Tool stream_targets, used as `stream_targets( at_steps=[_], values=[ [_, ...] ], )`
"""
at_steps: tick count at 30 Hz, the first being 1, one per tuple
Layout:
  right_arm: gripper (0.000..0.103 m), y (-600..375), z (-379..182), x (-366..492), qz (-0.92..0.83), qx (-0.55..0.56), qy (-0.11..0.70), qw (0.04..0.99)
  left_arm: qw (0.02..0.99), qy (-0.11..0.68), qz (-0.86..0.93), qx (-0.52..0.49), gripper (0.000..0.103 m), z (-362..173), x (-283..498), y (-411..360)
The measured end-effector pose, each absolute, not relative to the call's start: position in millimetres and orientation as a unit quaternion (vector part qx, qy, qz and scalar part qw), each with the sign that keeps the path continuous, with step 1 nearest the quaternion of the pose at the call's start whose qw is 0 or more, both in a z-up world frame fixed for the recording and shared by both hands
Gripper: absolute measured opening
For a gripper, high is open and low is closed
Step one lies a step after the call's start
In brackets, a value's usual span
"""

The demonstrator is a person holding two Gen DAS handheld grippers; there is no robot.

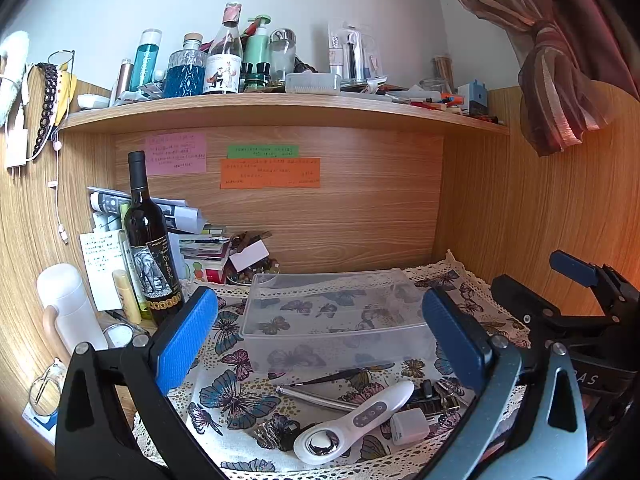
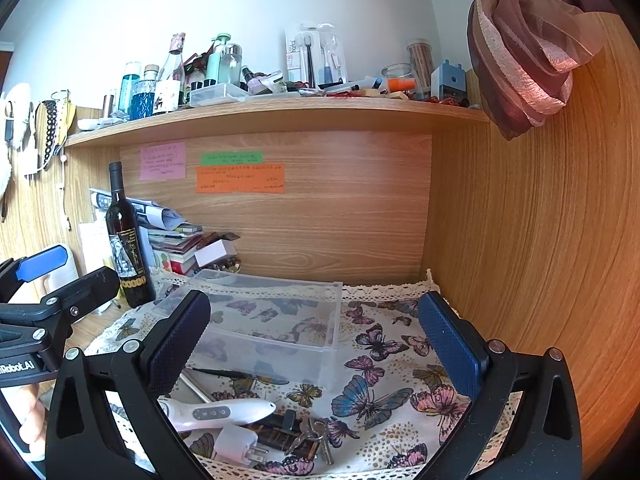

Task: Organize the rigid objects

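Note:
A clear plastic box stands empty on the butterfly cloth; it also shows in the right wrist view. In front of it lie a white handheld device, a metal rod, dark tweezers, a white plug adapter and keys. The device and adapter also show in the right wrist view. My left gripper is open and empty above these items. My right gripper is open and empty, over the cloth to the right of the box.
A dark wine bottle, a white flask and stacked books and papers stand at the left. A cluttered shelf hangs overhead. A wooden side wall closes the right. A curtain hangs at the upper right.

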State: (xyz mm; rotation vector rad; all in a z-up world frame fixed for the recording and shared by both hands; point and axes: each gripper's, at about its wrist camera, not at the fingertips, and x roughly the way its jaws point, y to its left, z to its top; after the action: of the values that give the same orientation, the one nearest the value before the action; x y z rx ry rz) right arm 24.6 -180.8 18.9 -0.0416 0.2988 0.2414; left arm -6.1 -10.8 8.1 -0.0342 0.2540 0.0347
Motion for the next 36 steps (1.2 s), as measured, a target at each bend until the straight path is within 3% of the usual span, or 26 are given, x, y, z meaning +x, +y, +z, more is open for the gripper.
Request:
stream_targets(
  at_steps=[26, 28, 29, 32, 36],
  values=[
    [0.103, -179, 13, 28, 0.149, -0.021, 0.162, 0.975, 0.991, 0.132, 0.014, -0.026, 0.103, -1, -4, -1],
    [0.102, -179, 8, 32, 0.149, -0.022, 0.170, 0.974, 0.989, 0.145, 0.019, -0.032, 0.095, -7, 0, 6],
    [0.098, -180, 5, 35, 0.151, -0.021, 0.178, 0.972, 0.987, 0.155, 0.020, -0.035, 0.089, -10, 3, 10],
    [0.084, -180, -7, 44, 0.164, -0.019, 0.212, 0.963, 0.981, 0.189, 0.023, -0.044, 0.086, -25, 11, 21],
    [0.073, -174, -26, 50, 0.176, -0.028, 0.251, 0.951, 0.972, 0.230, 0.032, -0.043, 0.078, -49, 16, 32]
  ],
)
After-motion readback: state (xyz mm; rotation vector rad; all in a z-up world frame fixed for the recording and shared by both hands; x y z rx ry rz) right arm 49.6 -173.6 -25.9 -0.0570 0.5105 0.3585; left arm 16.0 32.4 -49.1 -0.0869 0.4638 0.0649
